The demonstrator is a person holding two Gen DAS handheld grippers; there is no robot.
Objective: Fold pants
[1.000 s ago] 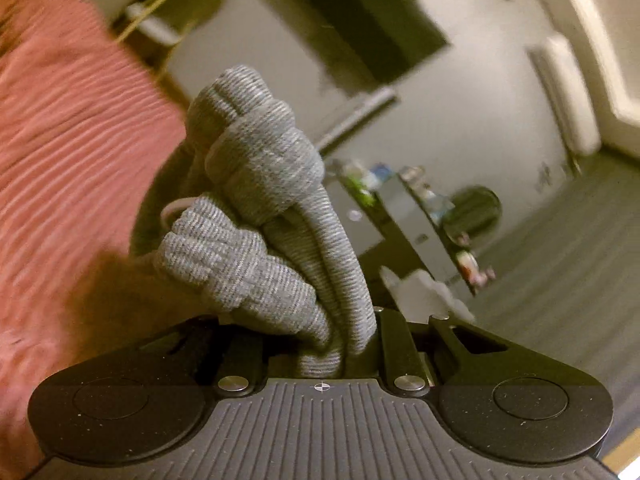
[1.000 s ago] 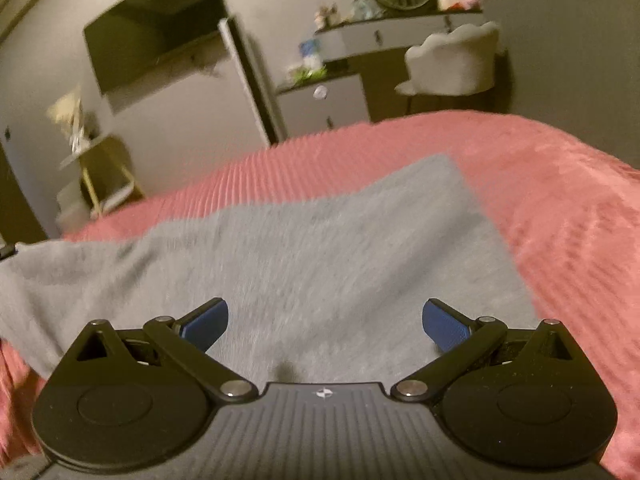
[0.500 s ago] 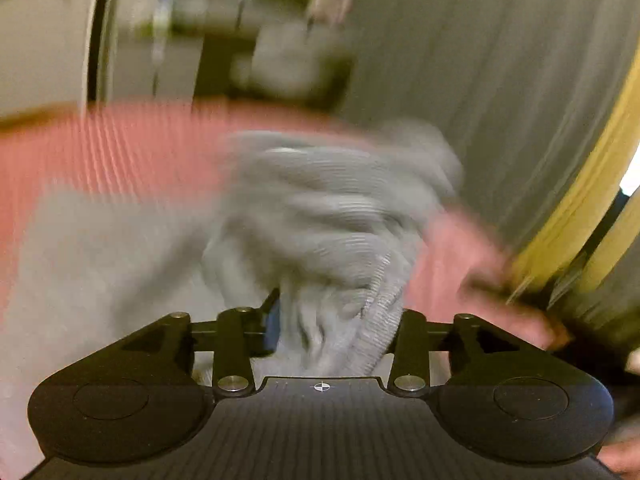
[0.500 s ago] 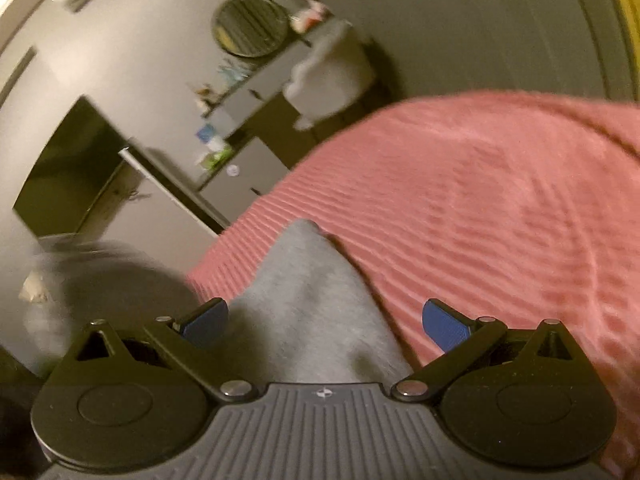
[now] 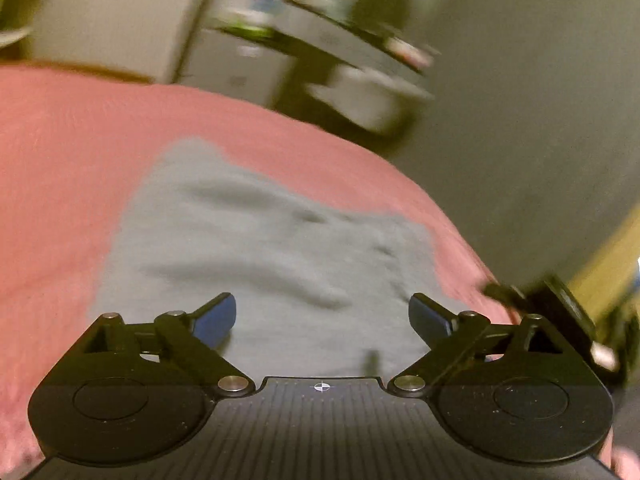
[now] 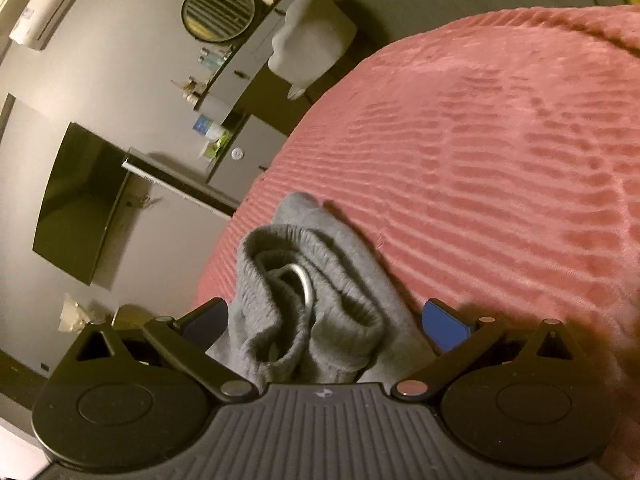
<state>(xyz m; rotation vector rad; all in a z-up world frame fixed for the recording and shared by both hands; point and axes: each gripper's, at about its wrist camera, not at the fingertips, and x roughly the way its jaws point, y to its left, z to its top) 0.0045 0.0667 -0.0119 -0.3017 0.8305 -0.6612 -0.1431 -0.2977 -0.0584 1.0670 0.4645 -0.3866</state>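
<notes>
The grey pants (image 5: 272, 248) lie folded flat on the pink ribbed bedspread (image 5: 60, 160), blurred in the left wrist view. My left gripper (image 5: 322, 320) is open and empty just above their near edge. In the right wrist view the bunched ribbed waistband with its drawstring loop (image 6: 300, 304) sits between the spread fingers of my right gripper (image 6: 326, 320), which is open; the blue right pad (image 6: 444, 324) stands apart from the cloth.
The pink bedspread (image 6: 500, 140) stretches wide to the right of the pants. Beyond the bed are a dresser with a round mirror (image 6: 218, 10), a white chair (image 6: 308, 44) and a dark wall TV (image 6: 76, 200). The other gripper (image 5: 568, 312) shows at the right.
My left gripper let go of the bunched waistband it held and opened; the pants now lie flat. My right gripper, open throughout, tilted and now straddles the waistband.
</notes>
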